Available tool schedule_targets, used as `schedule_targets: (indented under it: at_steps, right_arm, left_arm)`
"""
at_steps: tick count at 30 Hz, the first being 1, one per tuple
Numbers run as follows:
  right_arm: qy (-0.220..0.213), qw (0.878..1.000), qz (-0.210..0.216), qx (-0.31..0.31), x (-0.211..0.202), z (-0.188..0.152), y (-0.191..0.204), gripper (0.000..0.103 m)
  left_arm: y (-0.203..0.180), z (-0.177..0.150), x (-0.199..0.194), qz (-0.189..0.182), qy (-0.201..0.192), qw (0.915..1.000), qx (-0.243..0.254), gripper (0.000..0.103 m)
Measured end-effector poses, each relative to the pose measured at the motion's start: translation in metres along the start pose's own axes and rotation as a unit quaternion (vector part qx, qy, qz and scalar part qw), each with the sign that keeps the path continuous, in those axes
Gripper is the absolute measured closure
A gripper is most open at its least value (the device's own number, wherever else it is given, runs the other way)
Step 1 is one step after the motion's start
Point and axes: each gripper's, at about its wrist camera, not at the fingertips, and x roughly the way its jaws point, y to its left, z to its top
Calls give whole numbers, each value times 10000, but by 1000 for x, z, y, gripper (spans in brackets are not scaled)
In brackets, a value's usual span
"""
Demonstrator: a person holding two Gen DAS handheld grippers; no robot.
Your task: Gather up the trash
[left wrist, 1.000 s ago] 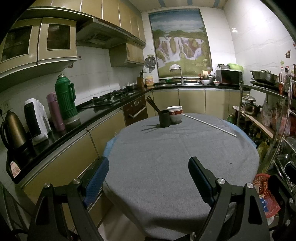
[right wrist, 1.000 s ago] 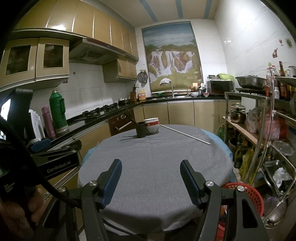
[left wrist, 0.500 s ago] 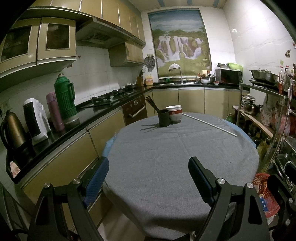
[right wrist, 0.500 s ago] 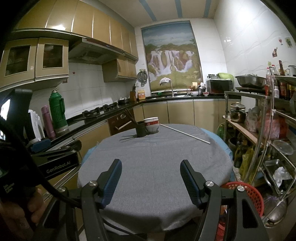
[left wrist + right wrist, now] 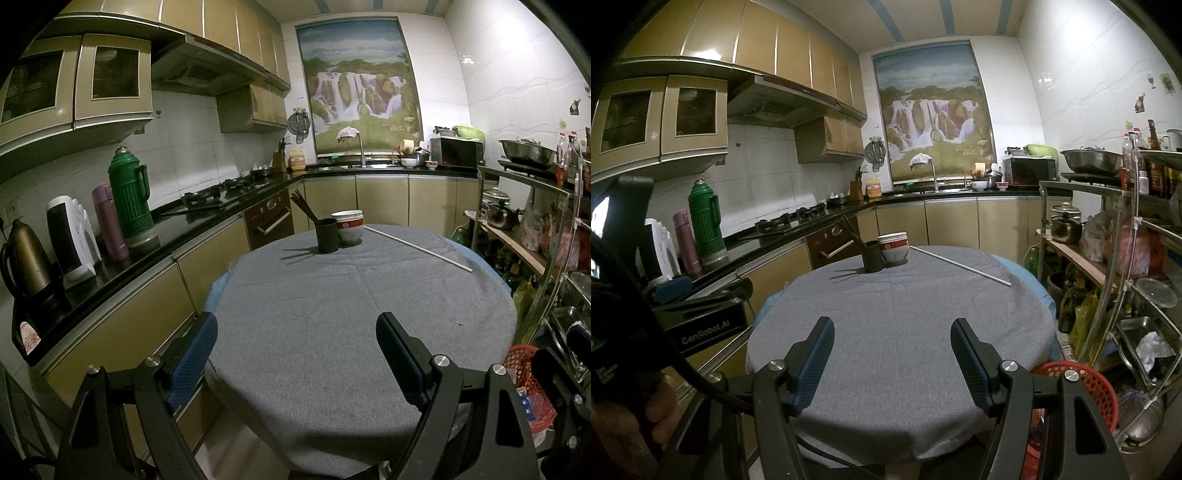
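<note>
Over the near edge of the grey-clothed worktop (image 5: 332,332), the left tongs (image 5: 295,354) gaped wide and the right tongs (image 5: 892,356) stood half open, both empty. No trash showed; a red basket (image 5: 1086,384) sat beside. A chopstick cup (image 5: 327,240), bowls (image 5: 349,225) and a white rod (image 5: 417,249) lay far across.

Black gripper (image 5: 295,345), blue ribbed pads (image 5: 192,360)

One dark cup (image 5: 327,240), two stacked bowls (image 5: 348,226), one white rod (image 5: 417,249)
</note>
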Motion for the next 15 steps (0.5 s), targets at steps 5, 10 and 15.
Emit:
schedule_targets:
  at_steps: [5, 10, 15]
  right_arm:
    - [7, 10000, 2, 7, 1, 0, 0, 34]
    - [29, 10000, 7, 7, 1, -6, 0, 34]
    - [34, 10000, 5, 25, 1, -5, 0, 34]
  left_arm:
    - [1, 1, 0, -2, -4, 10000, 1, 15]
    - [0, 0, 0, 5, -3, 10000, 2, 15]
    - [1, 1, 0, 1, -1, 10000, 5, 15]
